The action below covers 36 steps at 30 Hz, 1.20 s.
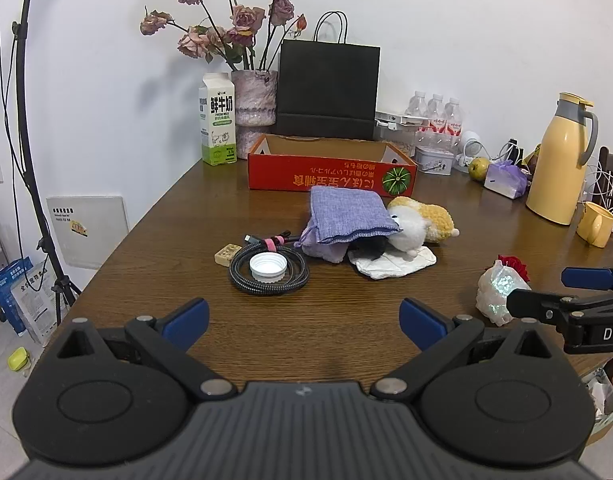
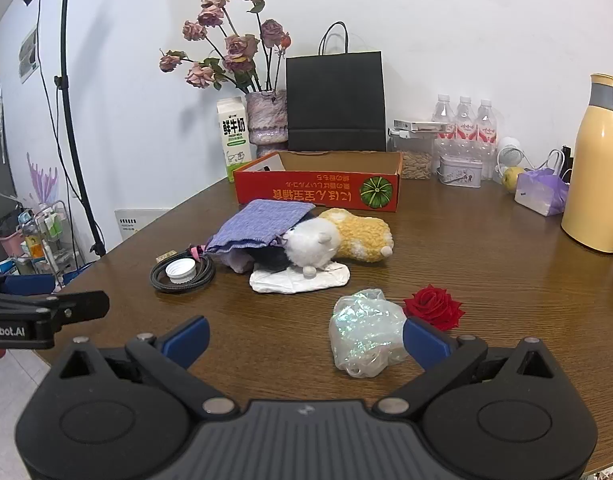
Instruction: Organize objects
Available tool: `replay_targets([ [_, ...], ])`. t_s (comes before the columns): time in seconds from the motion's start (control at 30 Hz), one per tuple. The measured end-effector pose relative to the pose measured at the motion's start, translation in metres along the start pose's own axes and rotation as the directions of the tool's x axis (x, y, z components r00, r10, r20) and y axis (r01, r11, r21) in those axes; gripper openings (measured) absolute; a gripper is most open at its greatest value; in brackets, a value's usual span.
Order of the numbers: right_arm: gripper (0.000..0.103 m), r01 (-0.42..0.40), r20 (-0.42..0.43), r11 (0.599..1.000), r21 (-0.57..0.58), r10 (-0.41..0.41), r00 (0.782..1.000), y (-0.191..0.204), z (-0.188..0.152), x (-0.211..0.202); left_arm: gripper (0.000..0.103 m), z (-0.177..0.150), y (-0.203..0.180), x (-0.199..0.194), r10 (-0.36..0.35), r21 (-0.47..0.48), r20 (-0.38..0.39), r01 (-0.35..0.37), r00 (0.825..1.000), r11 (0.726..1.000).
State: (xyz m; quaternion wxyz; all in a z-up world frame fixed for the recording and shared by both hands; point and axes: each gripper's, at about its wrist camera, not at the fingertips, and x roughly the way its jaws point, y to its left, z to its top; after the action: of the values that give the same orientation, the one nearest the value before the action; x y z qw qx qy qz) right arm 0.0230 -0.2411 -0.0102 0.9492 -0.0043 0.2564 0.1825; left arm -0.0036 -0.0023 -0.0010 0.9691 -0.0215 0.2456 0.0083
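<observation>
Objects for sorting lie in a loose cluster at the middle of the wooden table (image 1: 146, 248), in front of one red cardboard box (image 1: 330, 172) that stands open at the far side. From the left wrist view: one coiled black cable (image 1: 266, 276) with one white bottle cap (image 1: 268, 266) resting inside its loop, one small beige block (image 1: 227, 255) just left of the coil, one purple cloth pouch (image 1: 346, 216) draped over one plush toy (image 1: 420, 224), which lies on one white crumpled sheet (image 1: 394, 266). Near the right edge sit one iridescent plastic bundle (image 1: 492, 288) and one red rose (image 1: 514, 264) behind it. The left gripper (image 1: 304, 324) hovers over bare table, jaws spread wide, nothing between them.

From the right wrist view the same cluster sits further left — cable (image 2: 182, 280), cap (image 2: 181, 271), pouch (image 2: 262, 226), plush toy (image 2: 338, 240), sheet (image 2: 302, 280), box (image 2: 318, 192). The right gripper (image 2: 306, 338) is fully open; the plastic bundle (image 2: 366, 332) lies between its fingers, touching or just beside the right pad, with the rose (image 2: 434, 306) just right of it. Three water bottles (image 2: 464, 120) stand at the far right.
</observation>
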Motion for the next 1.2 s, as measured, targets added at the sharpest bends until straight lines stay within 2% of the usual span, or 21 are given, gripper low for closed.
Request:
replay_targets([
  [1.2, 0.103, 0.001, 0.003, 1.0, -0.003, -0.001, 1.0, 0.0009, -0.0008, 0.0, 0.103, -0.0062, -0.002, -0.0013, -0.014, 0.002, -0.006, 0.014, 1.0, 1.0],
])
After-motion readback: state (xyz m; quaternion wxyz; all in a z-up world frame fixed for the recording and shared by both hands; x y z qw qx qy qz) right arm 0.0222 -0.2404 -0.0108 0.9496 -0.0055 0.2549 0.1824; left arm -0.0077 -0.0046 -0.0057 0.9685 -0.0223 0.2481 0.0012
